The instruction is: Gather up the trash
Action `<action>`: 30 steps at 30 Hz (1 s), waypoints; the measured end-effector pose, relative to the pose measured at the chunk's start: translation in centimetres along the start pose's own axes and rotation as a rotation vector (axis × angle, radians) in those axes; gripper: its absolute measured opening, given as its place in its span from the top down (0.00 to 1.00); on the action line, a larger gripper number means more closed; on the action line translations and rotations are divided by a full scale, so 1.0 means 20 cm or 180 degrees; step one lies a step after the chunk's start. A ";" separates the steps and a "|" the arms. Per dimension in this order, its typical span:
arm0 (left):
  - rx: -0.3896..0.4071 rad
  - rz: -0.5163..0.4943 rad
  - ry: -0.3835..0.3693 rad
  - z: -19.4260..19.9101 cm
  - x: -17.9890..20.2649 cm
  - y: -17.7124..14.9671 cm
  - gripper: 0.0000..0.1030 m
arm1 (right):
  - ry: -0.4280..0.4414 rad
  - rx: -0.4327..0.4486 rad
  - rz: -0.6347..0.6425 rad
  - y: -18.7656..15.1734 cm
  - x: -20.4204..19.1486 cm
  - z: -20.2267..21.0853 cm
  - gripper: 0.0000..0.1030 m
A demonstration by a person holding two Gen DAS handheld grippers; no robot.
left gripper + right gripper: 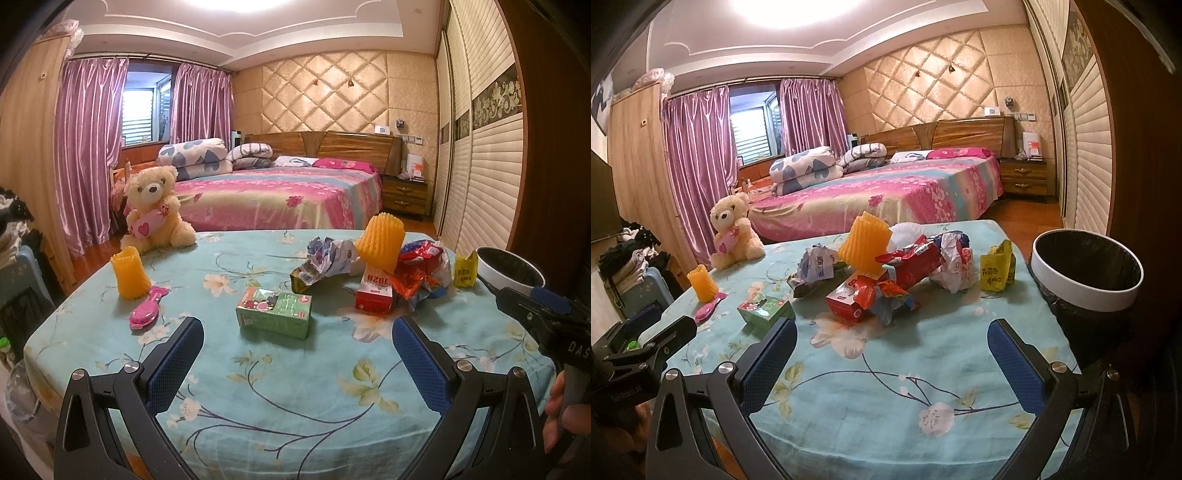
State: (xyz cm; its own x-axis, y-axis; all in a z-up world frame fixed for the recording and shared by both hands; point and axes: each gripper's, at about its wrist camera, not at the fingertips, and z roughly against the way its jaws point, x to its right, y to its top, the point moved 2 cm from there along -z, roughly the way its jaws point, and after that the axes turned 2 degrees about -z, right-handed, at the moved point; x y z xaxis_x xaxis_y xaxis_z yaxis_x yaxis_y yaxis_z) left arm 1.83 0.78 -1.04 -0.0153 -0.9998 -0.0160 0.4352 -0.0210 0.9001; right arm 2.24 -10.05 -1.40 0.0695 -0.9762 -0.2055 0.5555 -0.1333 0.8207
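Note:
Trash lies on a table with a floral teal cloth (295, 387) (886, 369). A green carton (274, 312) (764, 310) sits nearest my left gripper (297, 334), which is open and empty just short of it. Farther right are a red box (373, 297) (849, 304), crumpled paper (328, 254) (816, 264), red wrappers (421, 264) (916, 264) and a yellow packet (464, 271) (997, 271). My right gripper (892, 334) is open and empty, before the red box. A white-rimmed black bin (509, 271) (1086, 280) stands at the table's right edge.
A teddy bear (157, 210) (733, 230), two orange foam sleeves (129, 273) (380, 242) and a pink hairbrush (147, 308) also rest on the table. A bed (280, 195) lies behind, a slatted wardrobe (480, 166) on the right, clutter at the left.

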 end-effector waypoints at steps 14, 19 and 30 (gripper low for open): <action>-0.0352 0.0056 0.0088 -0.20 -0.03 -0.01 0.01 | 0.0067 -0.0380 -0.0117 -0.02 0.06 -0.14 0.00; -0.0539 0.0086 0.0117 -0.34 -0.04 0.02 0.01 | 0.0122 -0.0516 -0.0121 -0.01 0.06 -0.21 0.00; -0.0952 0.0326 0.0120 -0.72 -0.06 0.09 0.01 | 0.0114 -0.0809 -0.0050 0.03 0.10 -0.46 0.02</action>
State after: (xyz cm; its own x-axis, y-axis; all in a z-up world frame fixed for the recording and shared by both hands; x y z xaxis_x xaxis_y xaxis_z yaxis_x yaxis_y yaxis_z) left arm 15.67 1.87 -5.67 0.0733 -0.9962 0.0469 0.6782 0.0843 0.7300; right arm 10.35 -10.51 -6.21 0.0862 -0.9670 -0.2397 0.7470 -0.0965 0.6578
